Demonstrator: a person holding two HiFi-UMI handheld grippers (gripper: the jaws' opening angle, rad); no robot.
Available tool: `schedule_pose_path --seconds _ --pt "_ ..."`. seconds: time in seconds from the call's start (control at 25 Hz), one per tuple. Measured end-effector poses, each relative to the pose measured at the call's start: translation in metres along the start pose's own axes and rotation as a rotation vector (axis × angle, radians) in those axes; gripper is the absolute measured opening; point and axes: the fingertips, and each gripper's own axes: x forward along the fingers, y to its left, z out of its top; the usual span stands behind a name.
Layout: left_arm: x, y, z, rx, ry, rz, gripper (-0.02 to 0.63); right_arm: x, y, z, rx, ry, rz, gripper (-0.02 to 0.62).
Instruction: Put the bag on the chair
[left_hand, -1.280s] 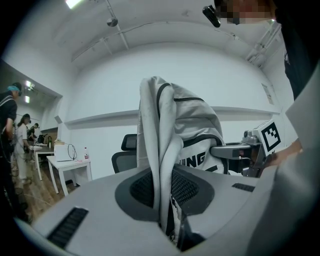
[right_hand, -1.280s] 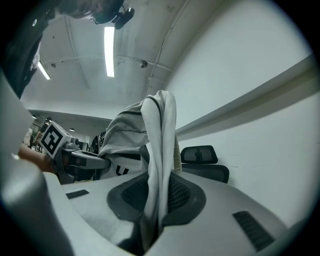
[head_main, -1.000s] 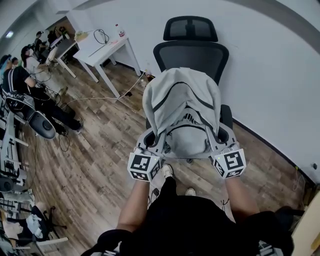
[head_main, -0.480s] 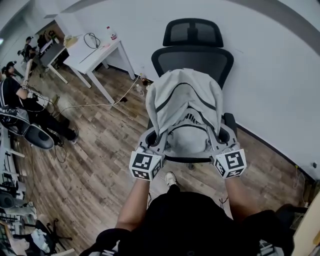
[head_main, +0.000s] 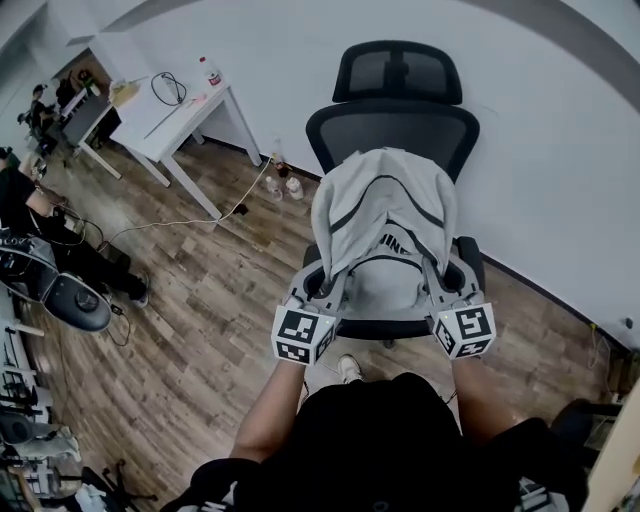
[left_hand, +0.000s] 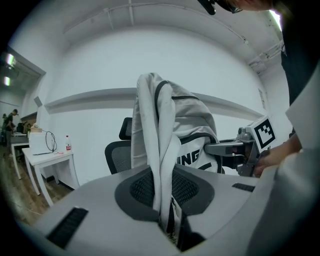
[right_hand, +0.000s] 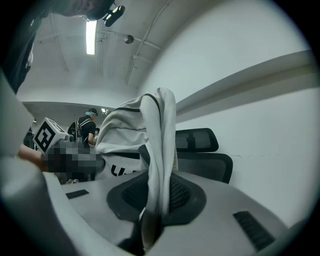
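A grey backpack with dark trim hangs upright over the seat of a black office chair, in front of its mesh backrest. My left gripper is shut on the bag's left side, with a fold of grey fabric pinched between its jaws. My right gripper is shut on the bag's right side, its jaws clamping another fold. The chair's backrest shows behind the bag in both gripper views. Whether the bag's bottom touches the seat is hidden.
A white desk with a bottle and a cable stands at the back left, small bottles on the floor beside it. A white wall runs close behind the chair. People sit at desks at far left, by another chair.
Both grippers have carried the bag forward, from in front of the chair to over its seat. The person has stepped closer to the chair. The grips are unchanged.
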Motion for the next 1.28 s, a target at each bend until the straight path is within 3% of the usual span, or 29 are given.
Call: schedule_pose_path --seconds 0.44,0.8,1.28 --pt "0.063 0.018 -0.03 -0.023 0.094 -0.043 0.067 0.05 -0.04 -0.04 0.003 0.104 -0.011 0.066" --pt "0.106 0.024 -0.058 -0.06 0.176 -0.002 0.067 0.078 -0.071 -0.078 -0.015 0.212 0.079 0.067" --pt "0.175 0.023 -0.136 -0.103 0.326 -0.013 0.067 0.106 -0.113 -0.166 0.037 0.387 0.148 0.067"
